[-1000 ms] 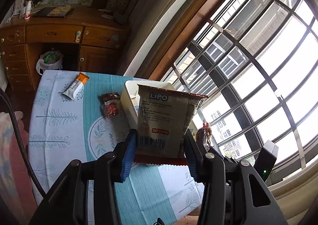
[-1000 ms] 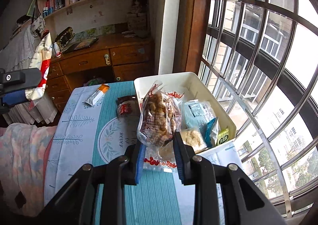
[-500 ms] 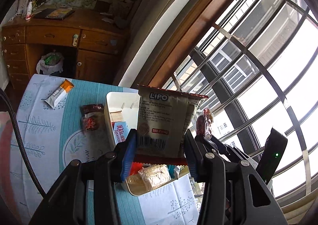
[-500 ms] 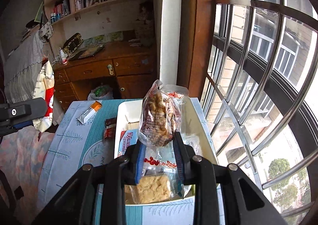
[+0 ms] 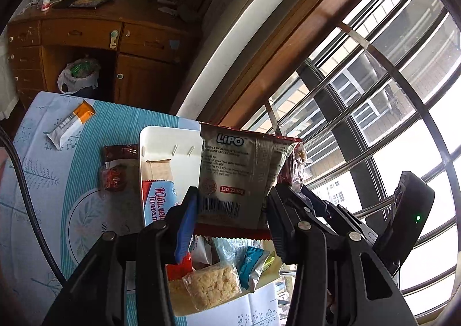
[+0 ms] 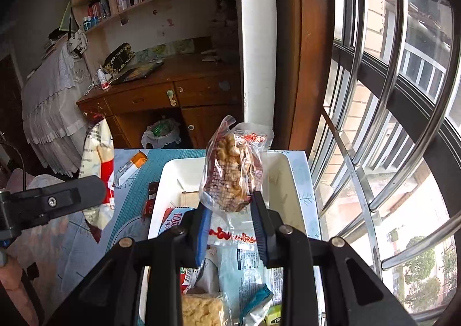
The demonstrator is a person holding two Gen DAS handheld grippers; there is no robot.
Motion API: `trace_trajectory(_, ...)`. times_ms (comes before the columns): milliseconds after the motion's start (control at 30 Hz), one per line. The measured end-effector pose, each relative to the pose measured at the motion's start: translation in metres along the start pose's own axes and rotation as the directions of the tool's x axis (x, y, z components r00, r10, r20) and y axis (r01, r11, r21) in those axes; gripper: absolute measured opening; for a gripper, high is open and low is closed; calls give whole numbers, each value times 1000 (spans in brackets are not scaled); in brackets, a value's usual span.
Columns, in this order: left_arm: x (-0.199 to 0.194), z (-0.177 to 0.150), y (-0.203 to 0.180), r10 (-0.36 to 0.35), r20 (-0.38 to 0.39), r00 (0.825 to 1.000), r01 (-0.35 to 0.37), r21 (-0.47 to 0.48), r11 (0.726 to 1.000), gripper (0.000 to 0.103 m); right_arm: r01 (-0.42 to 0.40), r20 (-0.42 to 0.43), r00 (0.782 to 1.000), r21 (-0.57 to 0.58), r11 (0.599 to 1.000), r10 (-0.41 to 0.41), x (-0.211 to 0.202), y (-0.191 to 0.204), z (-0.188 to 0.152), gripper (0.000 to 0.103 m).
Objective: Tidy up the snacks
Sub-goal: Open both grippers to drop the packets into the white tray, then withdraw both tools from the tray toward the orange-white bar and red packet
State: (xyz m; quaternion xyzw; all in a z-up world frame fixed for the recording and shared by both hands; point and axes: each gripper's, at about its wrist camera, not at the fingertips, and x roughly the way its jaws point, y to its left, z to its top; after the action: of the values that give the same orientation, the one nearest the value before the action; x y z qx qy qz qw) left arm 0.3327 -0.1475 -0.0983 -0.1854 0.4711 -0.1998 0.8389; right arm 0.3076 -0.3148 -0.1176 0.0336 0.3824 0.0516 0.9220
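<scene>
My left gripper (image 5: 232, 206) is shut on a silver Lipo biscuit packet (image 5: 239, 170), held upright above the white snack box (image 5: 170, 138). My right gripper (image 6: 230, 213) is shut on a clear bag of brown nut snack (image 6: 232, 173), over the same white box (image 6: 173, 173). The box holds several packets, among them a blue and red biscuit pack (image 5: 157, 202) and a puffed rice bar (image 5: 211, 285). On the teal tablecloth to the left of the box lie an orange and white bar (image 5: 72, 124) and a dark red wrapper (image 5: 115, 170). The right gripper shows at the right edge of the left wrist view.
The box stands at the table's far right corner, close to the barred window (image 6: 389, 124). A wooden desk (image 5: 100, 38) with a bagged bin (image 5: 77, 75) under it stands beyond the table. The tablecloth (image 5: 43, 182) spreads to the left of the box.
Both grippers have carried their packets from the table's near side to above the white box. The box and its contents now fill the space below the fingers in both views.
</scene>
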Motion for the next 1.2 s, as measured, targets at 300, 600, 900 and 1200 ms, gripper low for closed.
trace_trajectory(300, 41, -1, 6, 7, -56, 998, -9, -34, 999, 46, -36, -62, 997, 19, 999, 37, 36, -21, -4, 28)
trace_trajectory(600, 46, 4, 3, 3, -61, 998, -5, -30, 1000, 65, -29, -91, 995, 59, 998, 34, 46, -31, -5, 29)
trace_trajectory(900, 24, 0, 14, 40, -57, 998, -43, -44, 998, 66, -29, -78, 996, 94, 995, 36, 37, -28, -3, 37)
trace_trajectory(1200, -24, -8, 37, 44, -32, 999, -45, -47, 998, 66, -40, -56, 997, 145, 989, 49, 14, -10, -2, 44)
